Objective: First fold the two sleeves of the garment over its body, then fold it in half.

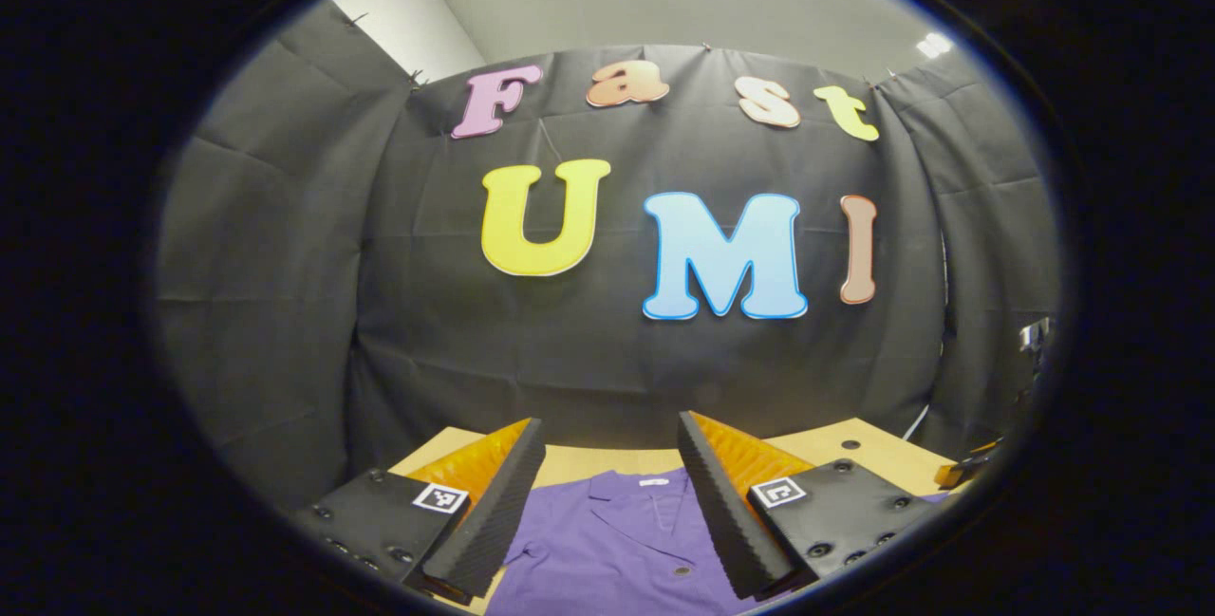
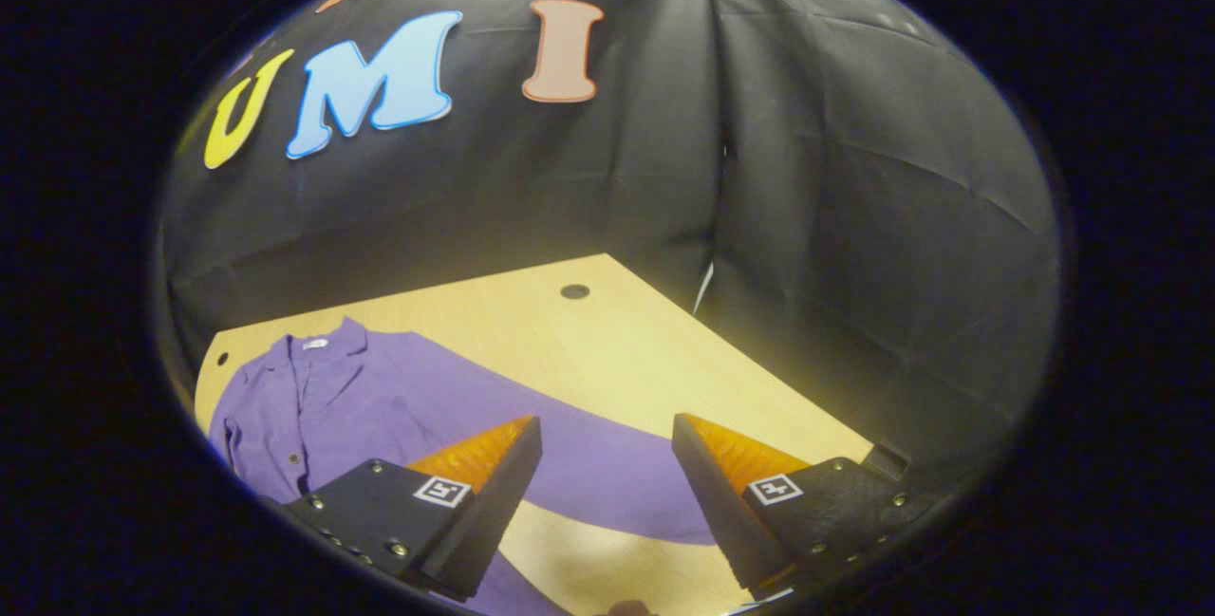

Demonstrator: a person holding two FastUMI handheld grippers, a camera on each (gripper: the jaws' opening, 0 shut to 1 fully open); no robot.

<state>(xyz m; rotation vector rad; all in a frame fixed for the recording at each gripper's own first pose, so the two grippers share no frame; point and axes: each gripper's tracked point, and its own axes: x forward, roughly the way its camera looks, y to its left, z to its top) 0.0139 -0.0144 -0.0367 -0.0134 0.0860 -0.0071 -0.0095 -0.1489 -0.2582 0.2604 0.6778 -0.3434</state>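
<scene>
The left gripper (image 1: 612, 493) hangs with its fingers spread wide, nothing between them, above the collar end of the shirt (image 1: 617, 550). The right gripper (image 2: 607, 493) is likewise wide and empty, poised over the sleeve (image 2: 570, 464) that lies stretched out sideways from the shirt's body across the table (image 2: 617, 341).

The shirt lies flat and face up on the table, collar toward the booth's back wall, placket and buttons showing. Neither sleeve looks folded yet, so the first step seems to be still ahead.

To do it well, the right gripper should come down near the sleeve's outer end, pinch a single layer of cloth, lift just enough to clear the table, and carry it across the chest so that it lies flat. The left gripper could press the shoulder to keep the body from sliding.

The sleeve's cuff is cut off behind the right gripper's finger. The other sleeve and the hem fall outside both views, so I cannot tell how they lie. The height of each gripper above the cloth is hard to judge.
</scene>
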